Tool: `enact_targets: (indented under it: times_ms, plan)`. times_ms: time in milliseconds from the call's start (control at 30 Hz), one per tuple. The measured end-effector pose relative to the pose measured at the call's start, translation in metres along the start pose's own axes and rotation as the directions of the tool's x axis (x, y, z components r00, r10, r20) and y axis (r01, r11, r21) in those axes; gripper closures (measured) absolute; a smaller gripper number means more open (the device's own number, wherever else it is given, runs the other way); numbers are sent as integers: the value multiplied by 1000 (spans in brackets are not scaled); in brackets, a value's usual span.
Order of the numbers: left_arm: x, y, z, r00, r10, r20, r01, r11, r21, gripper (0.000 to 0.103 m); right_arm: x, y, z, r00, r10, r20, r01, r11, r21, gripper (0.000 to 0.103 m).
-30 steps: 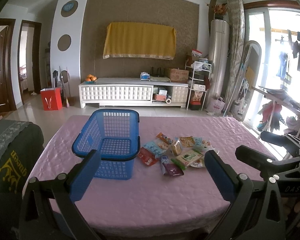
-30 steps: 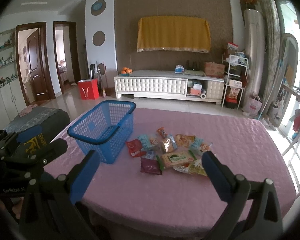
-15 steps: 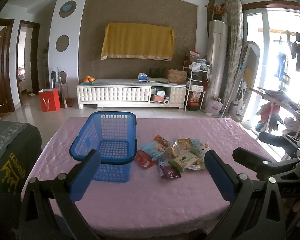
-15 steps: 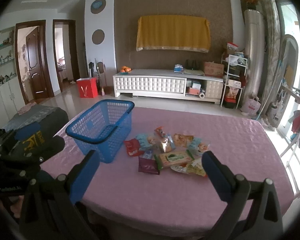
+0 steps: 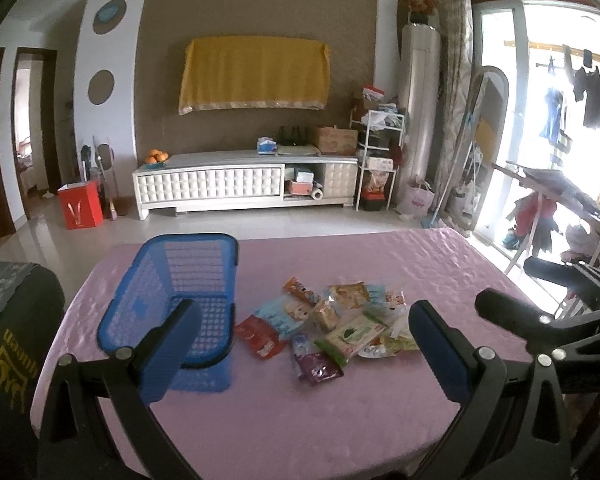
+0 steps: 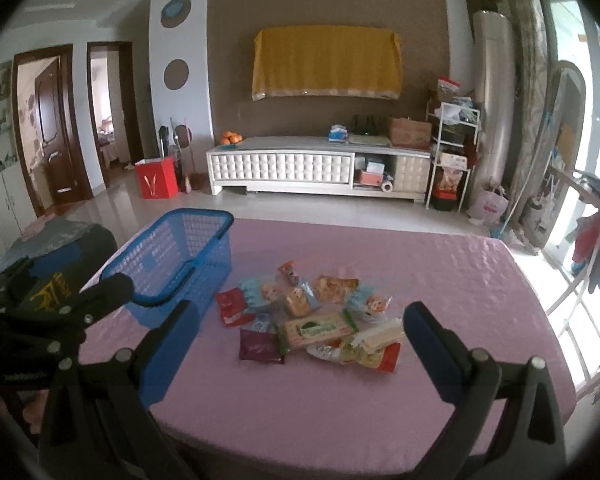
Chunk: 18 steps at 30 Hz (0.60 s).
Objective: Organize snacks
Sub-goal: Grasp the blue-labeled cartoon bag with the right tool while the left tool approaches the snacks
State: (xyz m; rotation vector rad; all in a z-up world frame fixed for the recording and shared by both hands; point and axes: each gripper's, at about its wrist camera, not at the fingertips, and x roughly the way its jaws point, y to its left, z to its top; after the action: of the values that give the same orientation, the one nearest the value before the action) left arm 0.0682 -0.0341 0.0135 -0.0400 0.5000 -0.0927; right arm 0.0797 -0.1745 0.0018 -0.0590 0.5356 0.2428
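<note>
Left wrist view: we see basket (image 5: 172,300) holding nothing, snacks (image 5: 328,324) piled beside it.
Grippers: ours, left (image 5: 304,344) and right (image 6: 296,344), both gape, gripping nothing.

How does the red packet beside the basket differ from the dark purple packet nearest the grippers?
The red packet is bright red and lies close to the blue basket; the dark purple packet is maroon and lies farther from the basket, at the pile's near edge. Both lie flat on the pink tablecloth, ungripped and not yet in the basket.

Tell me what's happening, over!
Left tool, right tool open, empty. Pile of snack packets beside empty blue plastic basket. Nothing blocking.
</note>
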Motion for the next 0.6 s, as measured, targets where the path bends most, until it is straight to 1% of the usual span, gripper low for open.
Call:
enact_targets:
  times_ms: [67,133,167,267,433,600]
  plan:
    - [14,-4,4,1000,-9,-29,9,1000,4,0,5,-11,2,1000,2,5,-3,1000,11,0]
    - [29,-5,5,998,-32,-62,31,1000,-4,0,15,-22,3,1000,8,-10,-8,1000,26,0]
    - [37,-7,5,996,-47,-81,47,999,-7,0,24,-29,3,999,12,-38,-11,999,37,0]
    - [62,-12,3,989,-62,-135,62,998,-4,0,46,-43,0,993,37,-114,-31,998,62,0]
    - [101,-23,-4,975,-83,-208,87,996,11,0,75,-69,-11,983,36,-182,-18,994,103,0]
    - [138,-35,-13,957,-90,-275,105,994,41,0,102,-89,-23,968,12,-251,19,993,117,0]
